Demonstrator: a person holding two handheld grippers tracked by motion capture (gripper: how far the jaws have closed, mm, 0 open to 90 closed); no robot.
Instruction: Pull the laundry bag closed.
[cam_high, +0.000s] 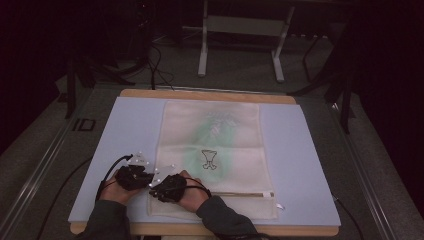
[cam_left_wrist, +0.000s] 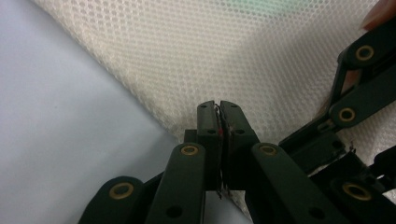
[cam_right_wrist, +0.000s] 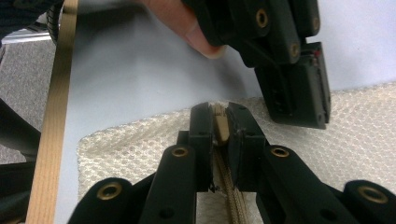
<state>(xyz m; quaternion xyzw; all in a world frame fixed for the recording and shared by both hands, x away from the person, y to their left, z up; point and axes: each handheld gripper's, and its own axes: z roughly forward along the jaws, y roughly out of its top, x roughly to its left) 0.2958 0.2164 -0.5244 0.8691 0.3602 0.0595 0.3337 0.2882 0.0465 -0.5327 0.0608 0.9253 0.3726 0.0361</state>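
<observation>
On a pale blue mat (cam_high: 310, 165) over a wooden bench (cam_high: 210, 94) in a dark room, the mesh bag (cam_high: 220, 150) lies flat; with the left gripper (cam_left_wrist: 218, 105) clamped on its near-left edge and the right gripper (cam_right_wrist: 219, 108) apparently pinching the zipper pull (cam_right_wrist: 220, 126), anchor left and draw the zip straight.

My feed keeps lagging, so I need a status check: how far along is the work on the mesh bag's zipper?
Done: both grips look set at the near left corner of the cream mesh laundry bag. The left gripper is shut on the mesh edge, and the right gripper is shut on the tan zipper end. In hand: holding there. Left: the zipper itself, whose line runs across the bag toward its far end.
</observation>
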